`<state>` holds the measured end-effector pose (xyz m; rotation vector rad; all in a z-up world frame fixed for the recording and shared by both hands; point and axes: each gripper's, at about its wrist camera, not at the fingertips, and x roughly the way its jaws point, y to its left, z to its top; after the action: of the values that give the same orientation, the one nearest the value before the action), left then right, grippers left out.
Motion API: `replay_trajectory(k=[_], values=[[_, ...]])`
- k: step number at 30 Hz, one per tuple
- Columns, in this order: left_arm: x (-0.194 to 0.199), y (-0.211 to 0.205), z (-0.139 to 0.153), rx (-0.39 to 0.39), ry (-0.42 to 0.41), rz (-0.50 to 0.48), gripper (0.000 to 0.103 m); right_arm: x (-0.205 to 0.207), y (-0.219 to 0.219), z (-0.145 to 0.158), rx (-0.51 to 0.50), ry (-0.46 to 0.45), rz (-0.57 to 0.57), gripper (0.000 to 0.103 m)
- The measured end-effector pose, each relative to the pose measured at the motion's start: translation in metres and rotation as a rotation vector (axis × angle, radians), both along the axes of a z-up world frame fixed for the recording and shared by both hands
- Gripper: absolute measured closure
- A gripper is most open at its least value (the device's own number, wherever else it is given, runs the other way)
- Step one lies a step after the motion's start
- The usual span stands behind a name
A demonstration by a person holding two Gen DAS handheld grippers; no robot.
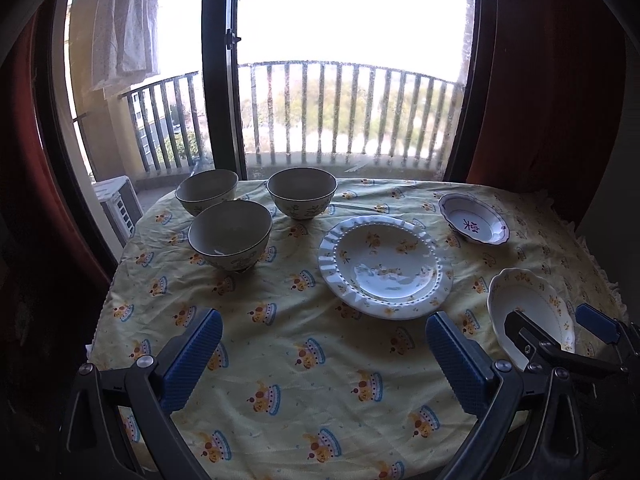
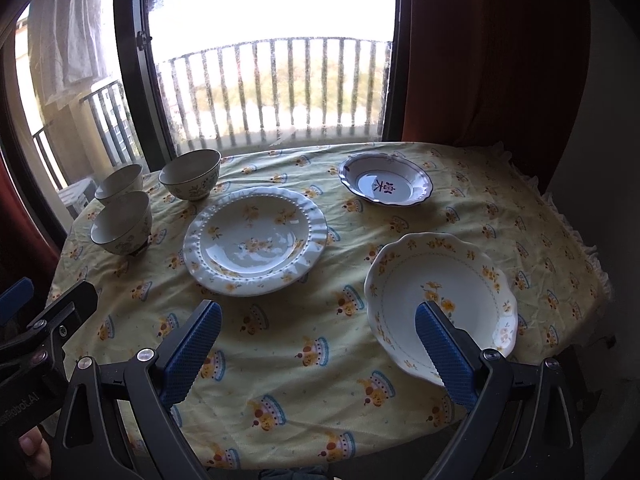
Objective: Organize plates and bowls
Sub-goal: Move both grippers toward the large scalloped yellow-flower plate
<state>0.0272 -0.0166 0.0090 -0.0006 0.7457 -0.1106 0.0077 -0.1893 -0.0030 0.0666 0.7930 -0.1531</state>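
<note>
Three rice bowls stand at the far left of the table: one nearest [image 1: 230,234] [image 2: 121,222], one behind it [image 1: 207,191] [image 2: 119,182], one to the right [image 1: 302,192] [image 2: 190,174]. A ribbed floral plate [image 1: 386,266] [image 2: 255,240] lies in the middle. A blue-rimmed dish [image 1: 474,219] [image 2: 385,185] lies far right. A scalloped floral plate [image 1: 528,312] [image 2: 440,300] lies near right. My left gripper [image 1: 324,346] is open and empty above the cloth. My right gripper [image 2: 318,338] is open and empty, its right finger [image 2: 440,350] over the scalloped plate's near rim.
The table wears a yellow patterned cloth [image 1: 288,360] [image 2: 304,360]. A window with a dark frame [image 1: 218,80] and a balcony railing stand behind it. Red curtains [image 2: 492,60] hang at the right. The table edge lies close below both grippers.
</note>
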Motion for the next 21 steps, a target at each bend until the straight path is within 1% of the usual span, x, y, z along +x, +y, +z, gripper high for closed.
replay_trajectory(k=[2,4,7,10,14,16,21], values=[[0.002,-0.004,-0.002,0.006,0.016,0.000,0.001,0.001,-0.002,0.002,-0.001,0.000,-0.005,0.004],[0.006,-0.007,-0.003,-0.005,0.034,0.005,0.001,0.003,-0.007,0.003,0.004,0.004,-0.005,0.004],[0.012,-0.020,-0.006,0.005,0.039,0.006,0.001,0.007,-0.020,0.003,0.028,0.000,-0.010,0.004],[0.017,-0.039,-0.010,0.021,0.041,0.011,0.001,0.016,-0.037,-0.002,0.040,0.006,-0.007,0.004],[0.023,-0.068,-0.014,0.001,0.053,0.039,0.001,0.031,-0.067,-0.008,0.041,0.030,0.003,0.004],[0.027,-0.085,-0.017,0.002,0.065,0.056,0.001,0.037,-0.083,-0.010,0.035,0.042,0.008,0.004],[0.035,-0.122,-0.025,-0.018,0.091,0.104,0.002,0.054,-0.124,-0.017,0.029,0.074,0.047,0.004]])
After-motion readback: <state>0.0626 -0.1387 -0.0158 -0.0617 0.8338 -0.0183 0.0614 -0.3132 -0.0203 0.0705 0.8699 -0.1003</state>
